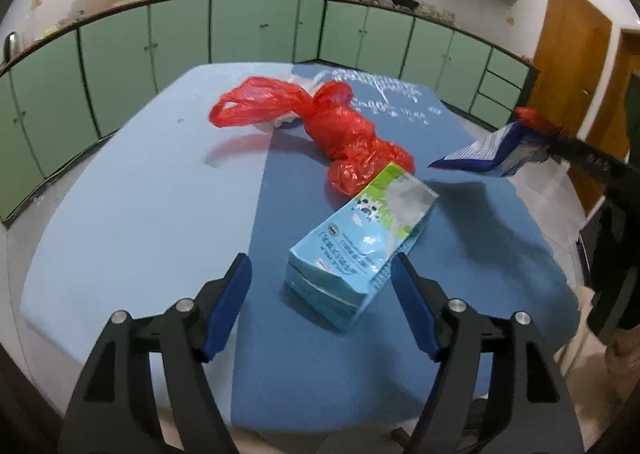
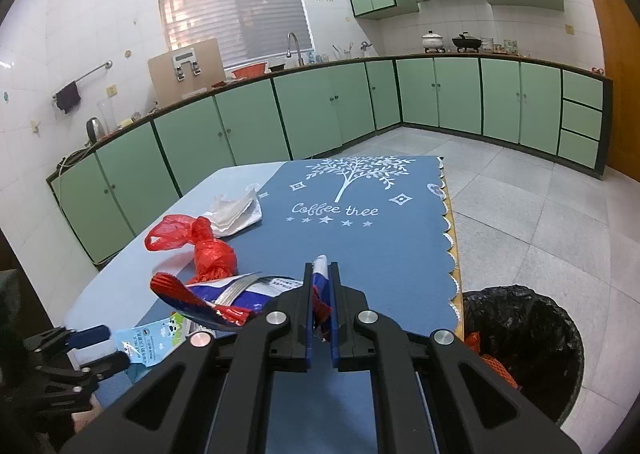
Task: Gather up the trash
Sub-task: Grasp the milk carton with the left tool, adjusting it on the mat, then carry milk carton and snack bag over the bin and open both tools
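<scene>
Right tool (image 2: 321,308) clamped on crinkly snack wrapper (image 2: 240,292), held above desk (image 2: 380,250) near lined bin (image 2: 524,350). Left tool (image 1: 322,302) spread apart around milk carton (image 1: 360,242) lying flat. Carton likely light, crushable; best gripped across narrow sides.

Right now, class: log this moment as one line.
left gripper: open, around milk carton | right gripper: shut on snack wrapper | trash bin: beside table | red bag: on table

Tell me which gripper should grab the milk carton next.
Left. The left gripper is open, and the milk carton lies on the table between its fingers. The right gripper is shut on the wrapper, probably bound for the bin.
</scene>
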A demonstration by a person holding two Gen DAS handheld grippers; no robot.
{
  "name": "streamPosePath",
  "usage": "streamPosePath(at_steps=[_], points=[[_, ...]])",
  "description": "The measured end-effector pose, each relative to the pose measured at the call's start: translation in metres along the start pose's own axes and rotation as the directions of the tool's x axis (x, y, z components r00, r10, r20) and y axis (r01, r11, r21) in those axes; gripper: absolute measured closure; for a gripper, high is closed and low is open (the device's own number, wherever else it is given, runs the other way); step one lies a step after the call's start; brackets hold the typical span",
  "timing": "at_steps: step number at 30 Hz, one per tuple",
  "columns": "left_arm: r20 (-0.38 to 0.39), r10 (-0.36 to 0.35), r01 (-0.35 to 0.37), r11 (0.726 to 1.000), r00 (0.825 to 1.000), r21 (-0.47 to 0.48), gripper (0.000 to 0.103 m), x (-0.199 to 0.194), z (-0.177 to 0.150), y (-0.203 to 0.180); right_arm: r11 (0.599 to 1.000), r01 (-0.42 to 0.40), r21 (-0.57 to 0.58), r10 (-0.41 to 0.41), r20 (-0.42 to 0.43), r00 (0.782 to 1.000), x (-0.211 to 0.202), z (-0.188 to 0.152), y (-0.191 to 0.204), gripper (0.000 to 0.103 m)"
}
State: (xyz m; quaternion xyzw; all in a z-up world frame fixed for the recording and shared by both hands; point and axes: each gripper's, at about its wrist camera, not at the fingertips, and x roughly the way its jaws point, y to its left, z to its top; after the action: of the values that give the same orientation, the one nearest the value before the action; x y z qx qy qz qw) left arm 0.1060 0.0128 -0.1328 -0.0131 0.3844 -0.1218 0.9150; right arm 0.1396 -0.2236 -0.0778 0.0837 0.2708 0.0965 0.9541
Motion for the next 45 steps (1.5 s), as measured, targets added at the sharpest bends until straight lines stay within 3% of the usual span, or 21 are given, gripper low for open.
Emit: streamPosePath(at_steps=[7, 11, 23, 30, 38, 45], points=[[-0.02, -0.067, 0.068, 0.996, 0.998, 0.058, 0.035, 0.023, 0.002, -0.005, 1.0, 0.014, -0.004, -0.014, 0.0, 1.0, -0.002, 0.003, -0.003, 0.097], [-0.009, -0.059, 0.059, 0.995, 0.998, 0.083, 0.056, 0.024, 0.0, -0.013, 1.0, 0.014, -0.008, -0.014, -0.002, 1.0, -0.003, 0.003, -0.002, 0.097], [0.128, -0.01, 0.005, 0.999, 0.992, 0.041, 0.057, -0.01, 0.015, -0.03, 1.0, 0.009, 0.007, -0.01, 0.016, 1.0, -0.014, 0.005, -0.004, 0.097], [0.214, -0.041, 0.026, 0.997, 0.976, 0.074, 0.058, -0.026, 0.045, -0.056, 1.0, 0.023, 0.021, -0.024, 0.045, 0.999, -0.034, 0.018, -0.015, 0.097], [0.26, -0.148, 0.108, 0.981, 0.954, 0.162, 0.058, -0.011, 0.082, -0.114, 0.988, 0.14, 0.072, -0.147, 0.098, 0.984, -0.072, 0.033, -0.068, 0.097], [0.195, -0.27, 0.224, 0.947, 0.943, 0.23, 0.058, 0.032, 0.098, -0.197, 0.954, 0.258, 0.15, -0.269, 0.06, 0.961, -0.086, 0.023, -0.146, 0.097]])
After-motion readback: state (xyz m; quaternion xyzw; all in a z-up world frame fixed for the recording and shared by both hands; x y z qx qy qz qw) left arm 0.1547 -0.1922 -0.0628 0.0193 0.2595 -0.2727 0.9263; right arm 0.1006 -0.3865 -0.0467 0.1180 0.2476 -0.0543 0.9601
